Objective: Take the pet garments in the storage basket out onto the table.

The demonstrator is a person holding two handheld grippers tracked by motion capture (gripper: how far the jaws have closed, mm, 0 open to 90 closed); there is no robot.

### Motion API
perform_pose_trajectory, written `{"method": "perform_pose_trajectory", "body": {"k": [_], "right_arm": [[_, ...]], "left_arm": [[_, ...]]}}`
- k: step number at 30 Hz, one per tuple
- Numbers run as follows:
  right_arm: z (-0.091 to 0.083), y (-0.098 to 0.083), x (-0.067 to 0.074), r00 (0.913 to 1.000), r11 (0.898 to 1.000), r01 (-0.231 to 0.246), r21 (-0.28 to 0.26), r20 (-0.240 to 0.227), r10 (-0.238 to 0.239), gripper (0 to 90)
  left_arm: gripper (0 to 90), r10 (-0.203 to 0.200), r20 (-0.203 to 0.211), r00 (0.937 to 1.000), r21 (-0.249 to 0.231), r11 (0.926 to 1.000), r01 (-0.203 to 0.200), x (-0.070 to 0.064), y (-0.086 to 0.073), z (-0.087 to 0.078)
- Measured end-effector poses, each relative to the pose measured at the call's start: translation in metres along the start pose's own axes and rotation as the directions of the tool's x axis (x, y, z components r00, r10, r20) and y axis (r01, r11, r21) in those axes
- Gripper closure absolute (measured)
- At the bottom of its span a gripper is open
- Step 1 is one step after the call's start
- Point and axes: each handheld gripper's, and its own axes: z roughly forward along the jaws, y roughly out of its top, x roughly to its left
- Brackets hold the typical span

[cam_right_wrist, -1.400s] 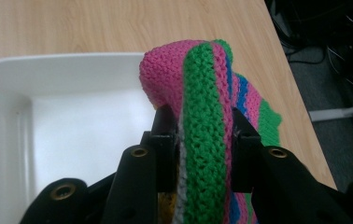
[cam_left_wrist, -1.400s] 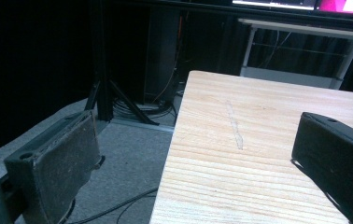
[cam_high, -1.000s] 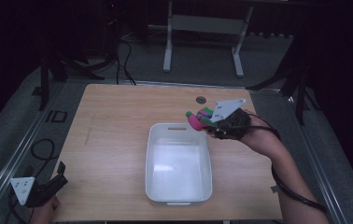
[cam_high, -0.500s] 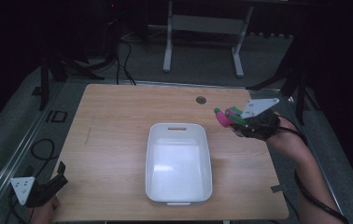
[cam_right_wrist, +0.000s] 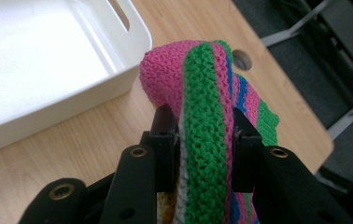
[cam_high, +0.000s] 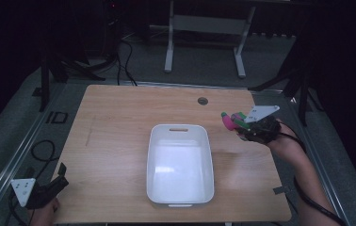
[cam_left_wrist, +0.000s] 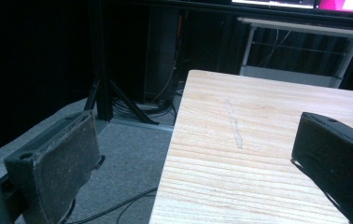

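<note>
My right gripper (cam_high: 240, 123) (cam_right_wrist: 203, 127) is shut on a striped knitted cloth (cam_right_wrist: 202, 98) of pink, green and blue, seen as a pink and green tip (cam_high: 229, 120) in the high view. It hangs above the table to the right of the white bin (cam_high: 180, 165), whose corner (cam_right_wrist: 48, 70) lies at the upper left of the right gripper view. My left gripper (cam_high: 49, 188) is held off the table's front left corner. Its two black jaws stand wide apart with nothing between them, and one finger (cam_left_wrist: 58, 168) rises at the left.
The wooden table (cam_high: 115, 136) has a round cable hole (cam_high: 203, 100) near its far edge. A faint scratch (cam_left_wrist: 234, 126) runs along the wood near the left edge. Cables and stand legs lie on the grey floor beyond the table.
My right gripper has carried the knitted cloth rightward, from over the bin's far right corner to the table's right side. The left gripper has stayed put.
</note>
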Motion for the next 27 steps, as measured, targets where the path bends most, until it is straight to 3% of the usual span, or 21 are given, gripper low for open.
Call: {"method": "perform_pose_trajectory", "body": {"k": [7,9,17,24,27], "right_arm": [[0.041,-0.016,0.004,0.9998,0.998,-0.008,0.057,-0.016,0.009,68.6],[0.058,-0.024,0.006,0.9991,0.997,-0.025,0.067,-0.032,0.027,68.6],[0.102,-0.043,0.015,0.9967,0.991,-0.050,0.127,-0.057,0.057,68.4],[0.133,-0.062,0.027,0.9879,0.980,-0.101,0.169,-0.099,0.119,67.1],[0.137,-0.062,0.032,0.9861,0.980,-0.132,0.150,-0.080,0.145,66.1]], "left_arm": [[1.2,0.001,-0.005,1.0000,0.001,1.0000,-0.001,0.000,0.000,0.000],[1.2,0.002,-0.005,1.0000,0.000,1.0000,-0.002,0.000,0.000,0.000],[1.2,0.008,-0.003,1.0000,0.000,1.0000,-0.008,0.000,0.000,0.000],[1.2,0.012,0.002,0.9999,-0.001,0.9999,-0.012,-0.002,0.000,0.000],[1.2,0.011,0.002,0.9999,-0.001,0.9999,-0.011,-0.001,0.000,0.000]]}}
